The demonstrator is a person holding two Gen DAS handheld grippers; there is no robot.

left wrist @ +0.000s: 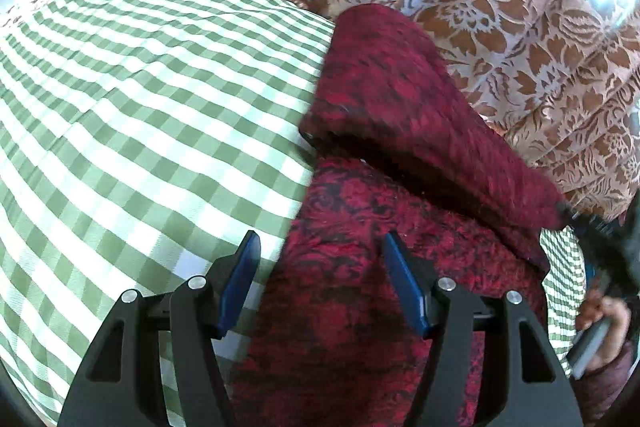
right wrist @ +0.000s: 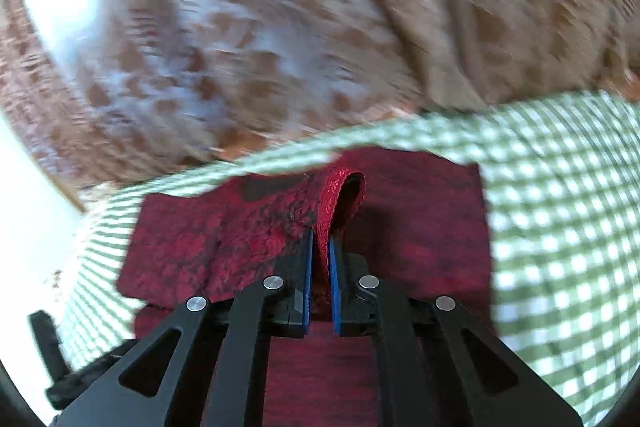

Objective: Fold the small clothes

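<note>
the red cloth [right wrist: 420,227] is spread on the green checked cover [left wrist: 140,87], with a floral curtain [left wrist: 500,27] hanging behind it. the right gripper [right wrist: 321,247] is clamped on a raised edge of the cloth: a pinched ridge of fabric is seen between the blue pads and loops up just past the tips. in the left wrist view that lifted part is seen as a flap [left wrist: 400,99] carried over the flat lower layer toward the cloth's left side, the fold line running away from the camera. the left gripper [left wrist: 318,247] is held with jaws apart and nothing between them, tips above the cloth's left edge where red meets the cover; 1 finger is over the cover, 1 over the cloth. whether the tips touch the fabric cannot be told. a hand [left wrist: 604,327] on a handle is seen at the far right. judged: a fold in progress; the flap is to be laid leftward, toward the left gripper, which is nearer the landing edge. the right wrist view is blurred at the top.
</note>
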